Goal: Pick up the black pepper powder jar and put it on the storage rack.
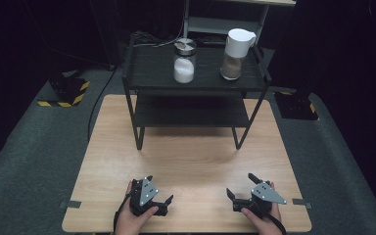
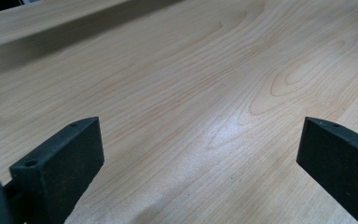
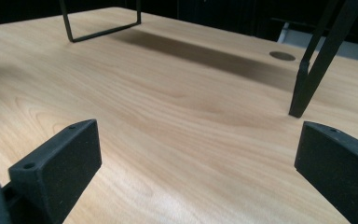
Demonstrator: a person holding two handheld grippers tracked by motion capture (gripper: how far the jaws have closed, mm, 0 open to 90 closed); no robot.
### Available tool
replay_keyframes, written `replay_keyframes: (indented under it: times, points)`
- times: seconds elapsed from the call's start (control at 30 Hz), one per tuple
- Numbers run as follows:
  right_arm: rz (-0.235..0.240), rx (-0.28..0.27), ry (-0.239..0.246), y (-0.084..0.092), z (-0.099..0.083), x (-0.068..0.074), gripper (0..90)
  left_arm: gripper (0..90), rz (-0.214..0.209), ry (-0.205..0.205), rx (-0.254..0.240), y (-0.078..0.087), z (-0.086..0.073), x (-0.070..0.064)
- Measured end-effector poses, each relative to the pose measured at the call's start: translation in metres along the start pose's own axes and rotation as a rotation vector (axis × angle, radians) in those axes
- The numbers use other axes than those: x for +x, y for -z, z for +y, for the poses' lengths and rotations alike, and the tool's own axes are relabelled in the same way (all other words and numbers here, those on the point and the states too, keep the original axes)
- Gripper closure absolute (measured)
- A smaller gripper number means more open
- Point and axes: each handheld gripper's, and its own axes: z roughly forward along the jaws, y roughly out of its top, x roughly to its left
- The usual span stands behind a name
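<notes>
Both tools, left tool [image 1: 159, 199] and right tool [image 1: 239, 188], rest spread and empty near the worktop's [image 1: 191, 156] front edge, likely before reaching toward the shelf's sugar jar [image 1: 184, 61].

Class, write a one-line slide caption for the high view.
Two open grippers, left and right, rest on a wooden table before a black shelf rack.

We see the rack [image 1: 194, 93] standing at the far middle of the surface [image 1: 191, 161]; on its top shelf the jar [image 1: 184, 61] sits left of the pitcher [image 1: 234, 47]. Near us, the left gripper [image 1: 159, 190] and right gripper [image 1: 240, 186] lie well apart.
</notes>
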Motion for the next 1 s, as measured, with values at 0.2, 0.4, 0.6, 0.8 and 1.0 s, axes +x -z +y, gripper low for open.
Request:
replay_keyframes:
  times: [0.2, 0.4, 0.6, 0.8, 1.0]
  points:
    - [-0.006, 0.043, 0.018, -0.002, -0.002, 0.003, 0.3, 0.9, -0.009, -0.008, 0.013, -0.002, 0.003, 0.000]
    - [-0.004, 0.061, 0.046, -0.002, 0.001, 0.005, 0.2, 0.9, -0.007, -0.024, 0.019, -0.004, 0.005, -0.002]
    - [0.006, 0.061, 0.075, -0.001, 0.001, 0.009, 0.4, 0.9, -0.006, -0.042, 0.025, -0.005, 0.006, -0.004]
    - [0.007, 0.053, 0.086, 0.000, -0.001, 0.010, 0.4, 0.9, -0.005, -0.050, 0.026, -0.005, 0.006, -0.005]
    - [0.015, 0.058, 0.067, 0.000, 0.000, 0.007, 0.3, 0.9, -0.006, -0.043, 0.022, -0.004, 0.006, -0.004]
